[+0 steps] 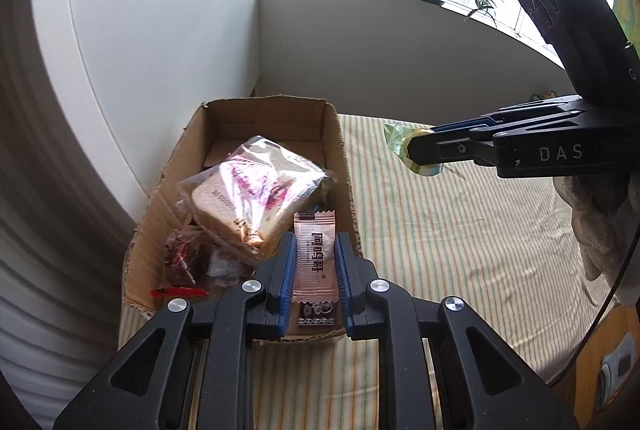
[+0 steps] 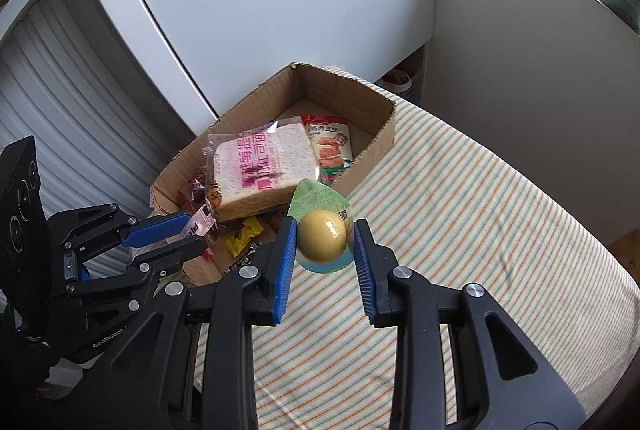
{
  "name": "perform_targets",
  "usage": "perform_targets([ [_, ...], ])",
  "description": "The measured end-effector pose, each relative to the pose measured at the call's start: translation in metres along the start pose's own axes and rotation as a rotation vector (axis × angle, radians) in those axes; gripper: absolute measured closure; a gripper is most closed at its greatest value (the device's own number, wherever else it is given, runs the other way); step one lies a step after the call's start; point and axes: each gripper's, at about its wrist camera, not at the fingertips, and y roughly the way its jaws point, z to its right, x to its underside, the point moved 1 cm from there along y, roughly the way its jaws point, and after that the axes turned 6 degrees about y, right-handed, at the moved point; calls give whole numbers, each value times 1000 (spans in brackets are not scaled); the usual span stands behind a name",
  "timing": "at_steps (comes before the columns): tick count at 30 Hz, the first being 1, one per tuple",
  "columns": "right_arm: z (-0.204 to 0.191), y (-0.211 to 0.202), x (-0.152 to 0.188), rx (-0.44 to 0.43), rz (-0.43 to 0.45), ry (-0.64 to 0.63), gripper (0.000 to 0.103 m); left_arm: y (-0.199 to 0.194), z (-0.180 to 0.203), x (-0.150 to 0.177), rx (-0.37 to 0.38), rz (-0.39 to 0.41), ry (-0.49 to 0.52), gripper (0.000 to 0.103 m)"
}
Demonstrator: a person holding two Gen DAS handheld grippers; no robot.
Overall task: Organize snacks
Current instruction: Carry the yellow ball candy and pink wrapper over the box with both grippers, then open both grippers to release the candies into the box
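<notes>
Nearing the cardboard box [image 1: 192, 166], my left gripper [image 1: 316, 250] clamped a pink sachet [image 1: 314, 258] and my right gripper [image 2: 325, 242] a packaged egg [image 2: 322, 243]; each needed releasing low, clear of the bread ahead [image 2: 264, 170].

Black claws [image 1: 316, 250], blue ribbed pads [image 2: 286, 262], silver screws, white "DAS" lettering

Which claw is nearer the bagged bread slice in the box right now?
Left. The left claw, gripping a pink sachet, hangs over the cardboard box beside the bread. The right claw, holding a jelly cup, is over the striped cloth outside the box.
</notes>
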Motion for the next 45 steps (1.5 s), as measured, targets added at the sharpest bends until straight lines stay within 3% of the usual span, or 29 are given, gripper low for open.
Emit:
perform_targets([
  [9, -44, 29, -5, -39, -36, -30, 73, -4, -34, 10, -33, -5, -47, 85],
  [24, -61, 44, -7, -30, -60, -40, 71, 4, -63, 9, -29, -4, -110, 84],
  [26, -61, 44, -7, -23, -54, -37, 53, 3, -64, 8, -33, -2, -111, 84],
  [27, -61, 43, -8, -17, -47, -37, 49, 3, -65, 8, -33, -1, -112, 84],
  [33, -65, 36, -8, -6, -33, -47, 47, -1, -67, 8, -37, 7, -116, 81],
  [37, -65, 30, -6, 18, -10, -52, 30, -4, -67, 9, -42, 14, -114, 77],
  [40, -62, 27, -4, 29, -5, -43, 29, -7, -64, 10, -43, 17, -111, 77],
  [42, -60, 25, -2, 38, -1, -37, 29, -9, -63, 10, -49, 23, -110, 72],
  [43, -60, 23, 0, 42, 3, -37, 29, -11, -61, 10, -50, 28, -109, 64],
  [45, -59, 20, 5, 48, 15, -33, 29, -15, -58, 11, -55, 40, -102, 62],
])
